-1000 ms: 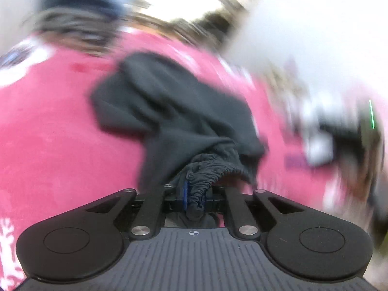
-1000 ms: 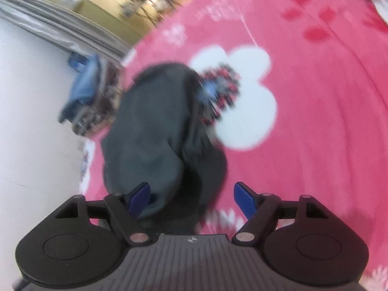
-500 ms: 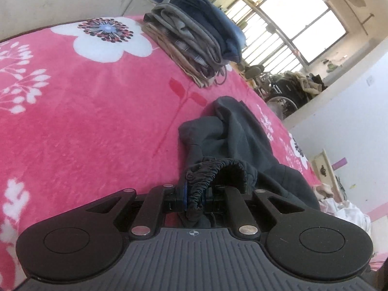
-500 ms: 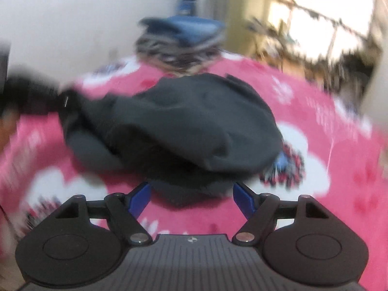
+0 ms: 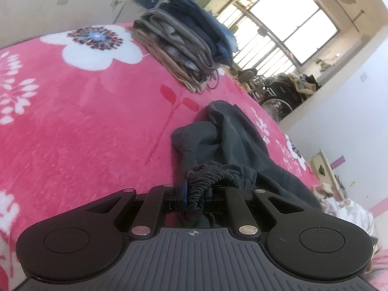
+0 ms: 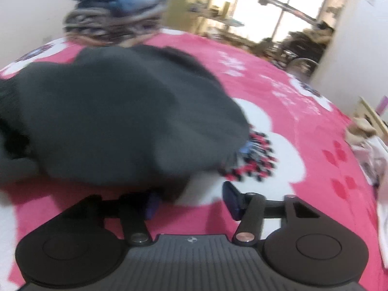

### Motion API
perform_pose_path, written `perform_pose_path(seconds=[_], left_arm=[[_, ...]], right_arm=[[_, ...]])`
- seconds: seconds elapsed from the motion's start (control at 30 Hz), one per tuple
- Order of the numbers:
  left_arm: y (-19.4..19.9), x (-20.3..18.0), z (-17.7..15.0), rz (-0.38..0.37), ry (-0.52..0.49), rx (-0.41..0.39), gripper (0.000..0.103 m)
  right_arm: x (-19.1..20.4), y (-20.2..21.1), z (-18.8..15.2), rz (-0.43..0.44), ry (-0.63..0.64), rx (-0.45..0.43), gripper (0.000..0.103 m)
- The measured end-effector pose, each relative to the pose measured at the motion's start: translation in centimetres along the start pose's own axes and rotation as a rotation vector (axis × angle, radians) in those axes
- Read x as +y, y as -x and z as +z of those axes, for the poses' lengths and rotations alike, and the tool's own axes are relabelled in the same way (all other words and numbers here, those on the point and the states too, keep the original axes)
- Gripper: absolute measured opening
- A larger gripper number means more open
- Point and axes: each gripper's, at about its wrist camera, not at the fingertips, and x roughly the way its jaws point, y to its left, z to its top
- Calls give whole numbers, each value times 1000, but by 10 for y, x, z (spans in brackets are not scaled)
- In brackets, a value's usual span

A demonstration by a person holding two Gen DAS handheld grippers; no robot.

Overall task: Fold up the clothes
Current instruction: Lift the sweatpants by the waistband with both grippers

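A dark grey pair of trousers (image 5: 232,140) lies bunched on a bed under a pink floral blanket (image 5: 84,126), midway through being laid out for folding. The left tongs (image 5: 194,196) are clenched on the garment's gathered elastic waistband (image 5: 213,177), the ruched cloth pinched between the blue pads and spilling over them. From there the fabric runs away in a rumpled ridge toward the far side of the bed.

Seen from the right wrist, the same garment (image 6: 116,111) is a blurred dark mound covering part of a white flower print. The right tongs (image 6: 191,201) have just been closing, and a low fold of the dark cloth reaches in beside the left-hand pad; the right-hand pad (image 6: 231,200) stands clear of it, so the cloth is not yet gripped.

Behind, near the wall, a stack of folded clothes (image 5: 184,48) shows grey and checked layers under a blue top piece, apparently finished work. A window (image 5: 291,29) brightens the far end of the room.

The step in hand looks like securing a second hold on the trousers. Next, the right tongs would need to bite firmly on the nearest edge, then both hands draw apart to pull the cloth flat before any fold.
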Motion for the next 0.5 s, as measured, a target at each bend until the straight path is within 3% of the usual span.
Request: perform_pose_path(seconds=[0.03,0.13,0.2,0.33,0.47,0.5], left_arm=[[0,-2,-1,0,-6,-6,8],[7,-9,-2,-14,-27,-35,8],[15,-16,-1,-25,-50,-55,8],[24,-31,-1,-17,-100,-68,8],[23,-38,3,3,-127,-87,8],[22,-39,5,8,-127,-93,8]], right_arm=[[-5,-2,-1,-18,-14,-1,18],[-25,0,-1,-44,-115,-25,3],[-39,12,0,-57,-166,-81,2],[-54,34,2,25,-247,-143,3],[-43,56,-1,150,-193,-133,9],[-38,59,-2,192,-156,-115,16]])
